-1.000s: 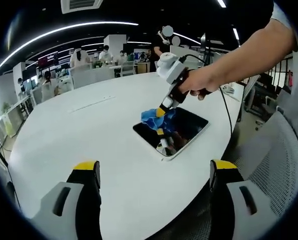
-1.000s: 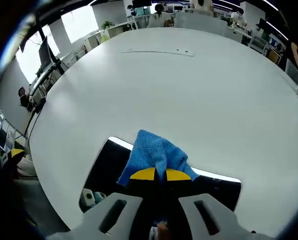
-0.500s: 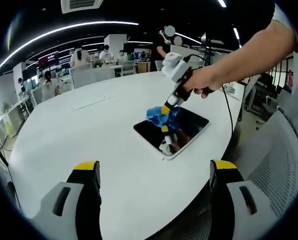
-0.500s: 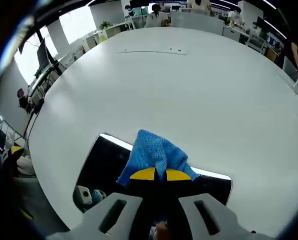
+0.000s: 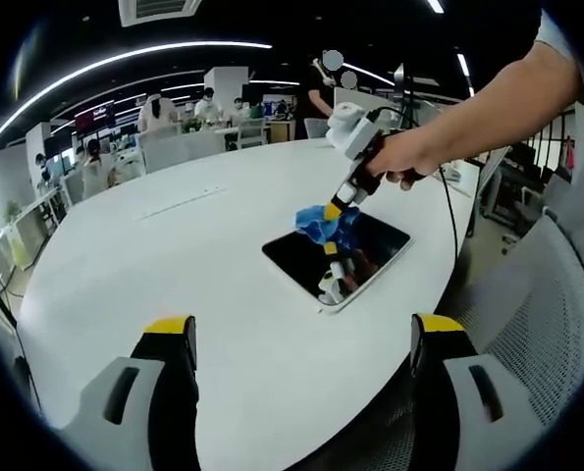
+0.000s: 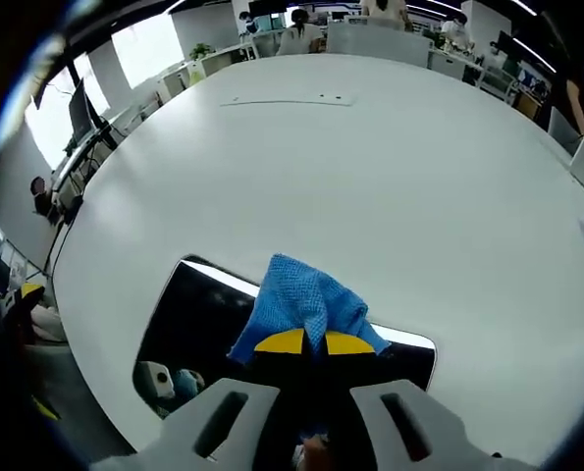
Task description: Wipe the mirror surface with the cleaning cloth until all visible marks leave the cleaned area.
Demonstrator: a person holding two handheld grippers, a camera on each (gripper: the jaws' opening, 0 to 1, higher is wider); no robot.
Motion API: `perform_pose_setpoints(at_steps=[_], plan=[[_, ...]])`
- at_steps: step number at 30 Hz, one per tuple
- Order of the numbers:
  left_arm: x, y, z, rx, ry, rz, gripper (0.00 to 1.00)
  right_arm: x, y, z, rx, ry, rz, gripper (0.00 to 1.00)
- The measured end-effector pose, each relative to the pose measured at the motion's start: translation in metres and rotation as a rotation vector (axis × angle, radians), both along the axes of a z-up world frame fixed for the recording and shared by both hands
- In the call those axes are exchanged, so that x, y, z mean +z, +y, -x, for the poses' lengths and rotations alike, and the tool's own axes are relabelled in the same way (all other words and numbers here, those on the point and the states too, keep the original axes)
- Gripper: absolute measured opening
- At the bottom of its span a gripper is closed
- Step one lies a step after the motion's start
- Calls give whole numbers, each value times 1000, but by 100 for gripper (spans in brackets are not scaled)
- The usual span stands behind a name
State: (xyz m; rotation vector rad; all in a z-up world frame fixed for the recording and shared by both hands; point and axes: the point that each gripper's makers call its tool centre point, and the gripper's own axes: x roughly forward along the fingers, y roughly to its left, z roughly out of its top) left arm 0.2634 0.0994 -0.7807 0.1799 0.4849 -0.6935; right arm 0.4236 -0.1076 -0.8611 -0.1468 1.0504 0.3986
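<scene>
In the left gripper view, the left gripper [image 5: 301,343] hangs above the near edge of the white table [image 5: 154,265], its jaws spread wide and holding nothing. Further out, the mirror [image 5: 336,258] lies flat on the table near its right edge. A person's hand [image 5: 401,162] holds the right gripper [image 5: 334,209] tilted down onto the far part of the mirror, its yellow tips pinching the blue cleaning cloth [image 5: 323,226], which presses against the glass. The near part of the mirror shows dark reflections; any marks there are too small to make out.

In the right gripper view, the right gripper's [image 6: 306,342] jaws are pressed together on the bunched cleaning cloth [image 6: 301,304], which sits on the mirror [image 6: 188,314] close to its far edge. The glass to the left is dark and reflective, with no smear clearly visible.

The wipe seems to be under way. How much of the surface is clean cannot be told, so more strokes across the near part are probably left.
</scene>
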Motion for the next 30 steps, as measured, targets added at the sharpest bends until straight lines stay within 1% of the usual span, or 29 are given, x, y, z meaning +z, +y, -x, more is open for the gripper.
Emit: perform_pose_setpoints(at_steps=[8,12,20,23,26,28,30], plan=[[2,0,0,5,-8,-1,91,-1,-14,0,-5,-1,19,0],[1,0,-1,5,-7,-3,91,-4,-23,-4,-14,4,22,0],[0,1,-2,7,-8,-6,91,-4,-21,-1,-33,3,19,0],[2,0,-2,5,-17,-7,91,-3,-22,2,-42,-6,8,0],[0,1,-2,5,-14,-10,92,-6,-21,6,-49,-1,1,0],[1,0,-2,3,-12,-13,92,-5,-20,13,-46,-4,2,0],[0,0,-2,2,-13,-14,92,-5,-21,14,-51,-8,-4,0]])
